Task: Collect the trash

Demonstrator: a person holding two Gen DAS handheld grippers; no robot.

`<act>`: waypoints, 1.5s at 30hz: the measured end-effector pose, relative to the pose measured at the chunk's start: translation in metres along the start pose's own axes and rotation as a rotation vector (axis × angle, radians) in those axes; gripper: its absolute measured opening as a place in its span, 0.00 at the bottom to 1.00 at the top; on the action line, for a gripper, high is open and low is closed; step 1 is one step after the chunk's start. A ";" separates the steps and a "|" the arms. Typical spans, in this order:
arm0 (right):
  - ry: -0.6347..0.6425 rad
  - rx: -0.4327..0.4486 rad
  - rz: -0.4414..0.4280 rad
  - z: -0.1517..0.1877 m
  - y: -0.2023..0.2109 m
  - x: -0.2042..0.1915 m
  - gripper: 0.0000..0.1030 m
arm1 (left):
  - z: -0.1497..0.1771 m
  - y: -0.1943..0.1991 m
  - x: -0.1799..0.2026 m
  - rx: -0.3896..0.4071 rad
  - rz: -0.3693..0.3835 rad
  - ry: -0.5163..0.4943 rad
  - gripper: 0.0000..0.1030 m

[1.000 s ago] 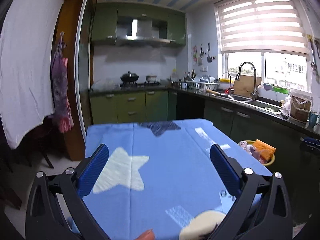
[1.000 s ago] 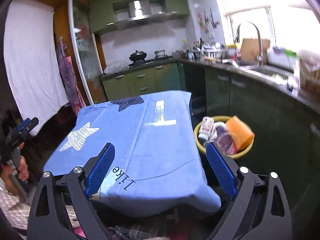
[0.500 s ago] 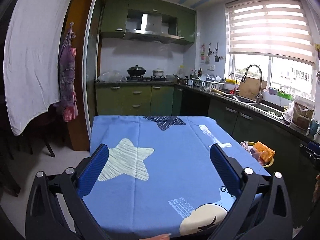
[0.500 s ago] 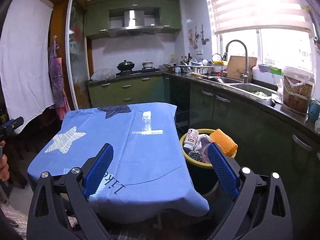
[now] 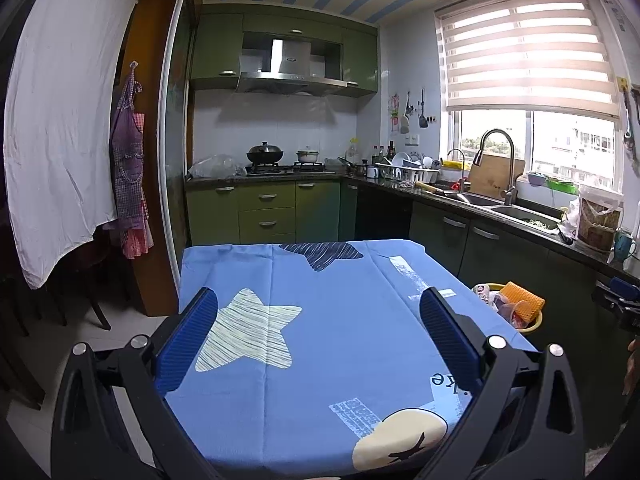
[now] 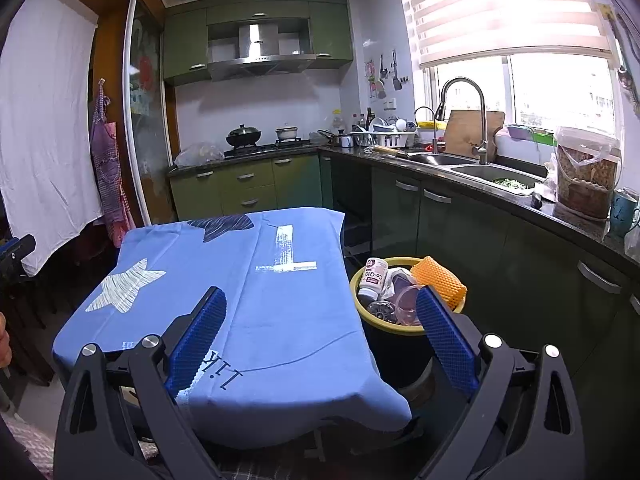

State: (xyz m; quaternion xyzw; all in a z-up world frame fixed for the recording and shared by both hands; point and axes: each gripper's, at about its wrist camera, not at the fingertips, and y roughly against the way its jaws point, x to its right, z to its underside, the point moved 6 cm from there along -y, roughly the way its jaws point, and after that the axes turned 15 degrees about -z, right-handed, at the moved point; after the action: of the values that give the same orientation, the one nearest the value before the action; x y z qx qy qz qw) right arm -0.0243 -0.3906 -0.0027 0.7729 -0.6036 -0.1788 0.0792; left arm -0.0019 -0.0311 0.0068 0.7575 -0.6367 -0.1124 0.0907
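Both the left gripper and right gripper hung above a blue tablecloth, jaws spread and empty. A yellow-rimmed bin stood beside the table, full of trash.

Left gripper is held level, jaws spread wide apart with nothing between the blue pads. Right gripper is in the same pose, jaws wide and empty, tilted slightly down. The right gripper's tip shows at the far right edge of the left view
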 end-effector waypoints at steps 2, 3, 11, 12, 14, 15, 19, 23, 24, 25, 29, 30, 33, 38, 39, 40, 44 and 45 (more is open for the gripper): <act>0.003 -0.002 -0.004 0.000 0.000 0.001 0.92 | 0.000 -0.001 -0.002 -0.003 0.002 0.004 0.94; 0.005 -0.003 -0.005 0.000 0.000 0.000 0.92 | 0.001 -0.001 -0.002 -0.004 0.000 0.005 0.94; 0.009 -0.008 -0.011 -0.001 -0.001 0.000 0.92 | 0.004 -0.003 -0.002 -0.013 0.002 -0.004 0.94; 0.009 -0.007 -0.010 -0.001 -0.001 0.000 0.92 | 0.004 -0.003 -0.001 -0.013 0.005 -0.004 0.94; 0.008 -0.006 -0.010 -0.001 -0.001 0.000 0.92 | 0.004 -0.002 0.000 -0.011 0.004 -0.009 0.94; 0.008 -0.007 -0.010 -0.001 -0.001 0.000 0.92 | 0.004 -0.002 0.001 -0.010 0.003 -0.011 0.94; 0.009 -0.008 -0.011 -0.001 -0.001 -0.001 0.92 | 0.005 -0.001 0.002 -0.014 0.006 -0.014 0.94; 0.010 -0.009 -0.013 -0.001 -0.002 0.000 0.92 | 0.005 0.000 0.003 -0.015 0.008 -0.015 0.94; 0.009 -0.010 -0.014 0.000 -0.002 0.001 0.92 | 0.005 0.000 0.003 -0.016 0.008 -0.015 0.94; 0.010 -0.010 -0.014 0.000 -0.002 0.001 0.92 | 0.005 0.000 0.003 -0.016 0.009 -0.015 0.94; 0.011 -0.011 -0.015 0.000 -0.003 0.001 0.92 | 0.005 -0.001 0.004 -0.018 0.013 -0.017 0.94; 0.011 -0.011 -0.014 0.000 -0.003 0.001 0.92 | 0.005 0.000 0.004 -0.017 0.013 -0.016 0.94; 0.012 -0.011 -0.015 0.000 -0.003 0.002 0.92 | 0.005 0.000 0.004 -0.015 0.014 -0.019 0.94; 0.012 -0.013 -0.017 0.000 -0.004 0.002 0.92 | 0.005 0.000 0.005 -0.017 0.018 -0.017 0.94; 0.012 -0.013 -0.017 0.000 -0.004 0.003 0.92 | 0.005 0.000 0.005 -0.017 0.018 -0.018 0.94; 0.012 -0.012 -0.017 0.000 -0.004 0.002 0.92 | 0.005 0.000 0.005 -0.018 0.020 -0.017 0.94; 0.012 -0.013 -0.016 0.000 -0.004 0.003 0.92 | 0.006 0.000 0.005 -0.019 0.022 -0.018 0.94; 0.012 -0.014 -0.015 0.000 -0.004 0.002 0.92 | 0.006 0.000 0.005 -0.019 0.023 -0.018 0.94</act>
State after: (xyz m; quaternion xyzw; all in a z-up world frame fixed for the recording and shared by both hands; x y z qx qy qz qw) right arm -0.0202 -0.3919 -0.0043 0.7780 -0.5960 -0.1788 0.0867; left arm -0.0025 -0.0364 0.0010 0.7480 -0.6452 -0.1244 0.0936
